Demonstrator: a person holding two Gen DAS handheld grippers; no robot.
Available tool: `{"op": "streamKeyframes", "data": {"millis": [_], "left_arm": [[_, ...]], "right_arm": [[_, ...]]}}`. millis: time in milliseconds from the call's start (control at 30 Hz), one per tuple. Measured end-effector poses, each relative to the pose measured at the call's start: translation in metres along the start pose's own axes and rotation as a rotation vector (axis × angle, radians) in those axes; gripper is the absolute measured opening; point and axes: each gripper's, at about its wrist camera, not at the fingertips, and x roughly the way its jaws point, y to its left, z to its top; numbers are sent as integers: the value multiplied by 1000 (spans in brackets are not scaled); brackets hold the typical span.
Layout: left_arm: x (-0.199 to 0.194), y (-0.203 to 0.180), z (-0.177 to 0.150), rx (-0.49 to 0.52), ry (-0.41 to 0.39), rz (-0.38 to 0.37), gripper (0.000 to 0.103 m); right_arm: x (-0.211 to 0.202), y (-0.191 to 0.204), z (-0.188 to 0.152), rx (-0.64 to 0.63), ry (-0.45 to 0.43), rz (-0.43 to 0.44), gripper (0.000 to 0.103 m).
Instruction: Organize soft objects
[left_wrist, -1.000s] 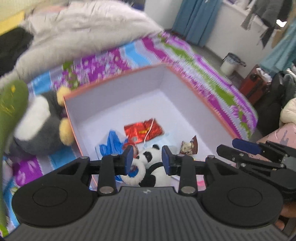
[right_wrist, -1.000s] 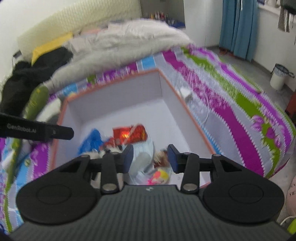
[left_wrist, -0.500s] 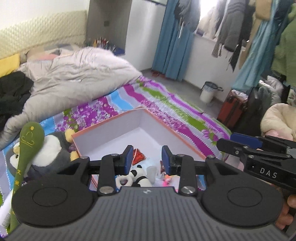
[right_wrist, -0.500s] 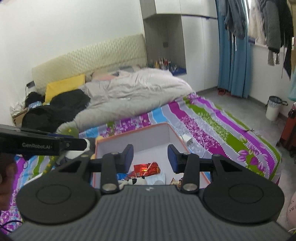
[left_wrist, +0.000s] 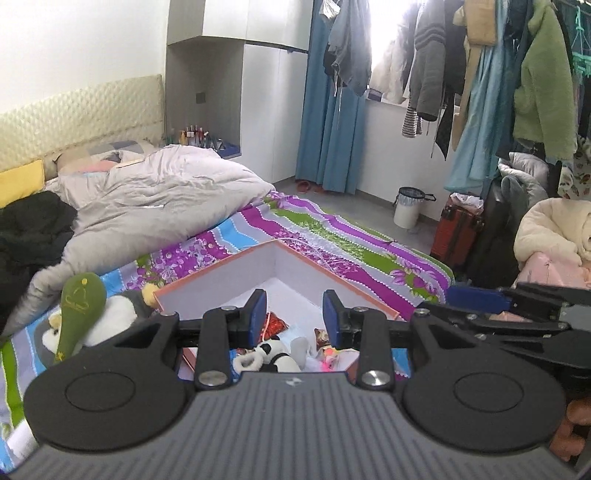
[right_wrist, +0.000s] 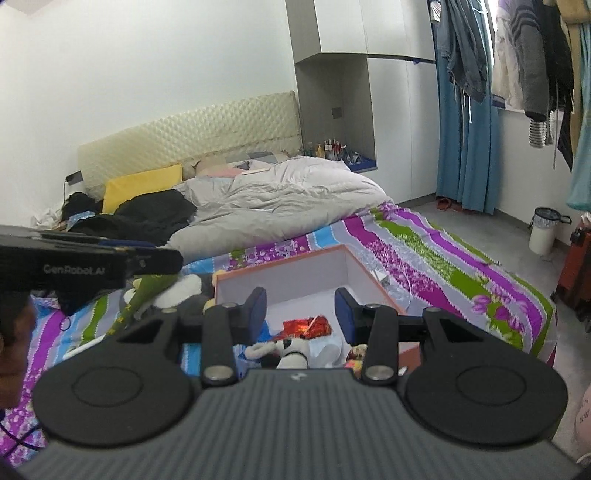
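Your left gripper (left_wrist: 294, 314) has its fingers parted with nothing between them; your right gripper (right_wrist: 301, 310) is likewise parted and empty. Both point down over the orange-edged box (left_wrist: 221, 284) on the striped bedspread (left_wrist: 332, 236). Inside the box lie a panda plush (left_wrist: 275, 352) and a red foil packet (right_wrist: 306, 326). Just beside the box's left wall rest a penguin plush (left_wrist: 110, 317) and a green plush (left_wrist: 75, 310).

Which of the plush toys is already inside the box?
The small panda plush, lying in the orange-rimmed box. The penguin plush and green plush lie outside on the bedspread.
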Motion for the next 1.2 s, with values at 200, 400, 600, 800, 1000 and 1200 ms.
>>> {"op": "streamKeyframes", "data": {"millis": [200, 400, 600, 800, 1000, 1200], "left_arm": [[-14, -8, -21, -3, -20, 17, 39], [-23, -7, -45, -59, -10, 11, 39], [-28, -9, -65, -85, 5, 1, 39], [-27, -8, -78, -100, 22, 10, 40], [-21, -2, -91, -113, 51, 30, 45], [-17, 5, -92, -142, 55, 57, 83]], "right_arm": [[-12, 1, -23, 20, 16, -7, 44], [-19, 2, -40, 41, 25, -19, 44], [-21, 4, -53, 53, 36, -40, 44], [-21, 10, -64, 47, 48, -46, 44], [-15, 6, -76, 60, 70, -58, 44], [-11, 3, -79, 57, 80, -73, 63]]}}
